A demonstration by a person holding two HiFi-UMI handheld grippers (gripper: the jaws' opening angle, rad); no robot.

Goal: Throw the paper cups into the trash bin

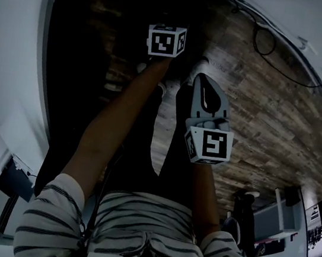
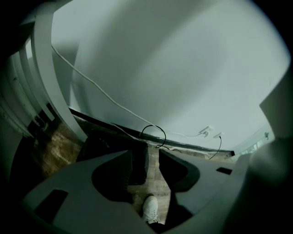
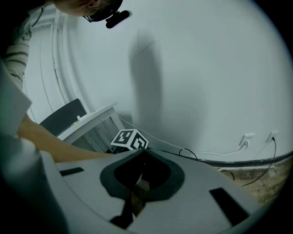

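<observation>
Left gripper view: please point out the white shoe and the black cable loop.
white shoe (image 2: 150,208), left gripper view, laced top
black cable loop (image 2: 152,125), left gripper view, upper arc

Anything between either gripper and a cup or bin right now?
No cup or bin is recognisable in any view. The left gripper is open and empty over floor and a white shoe; right gripper is shut, empty.

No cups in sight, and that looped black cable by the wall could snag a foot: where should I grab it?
Grip the black cable on the room-side curve of its loop, coming straight down with the open left tool straddling the strand. It seems to lie flat on the floor close against the wall, so a sideways approach looks blocked.
</observation>
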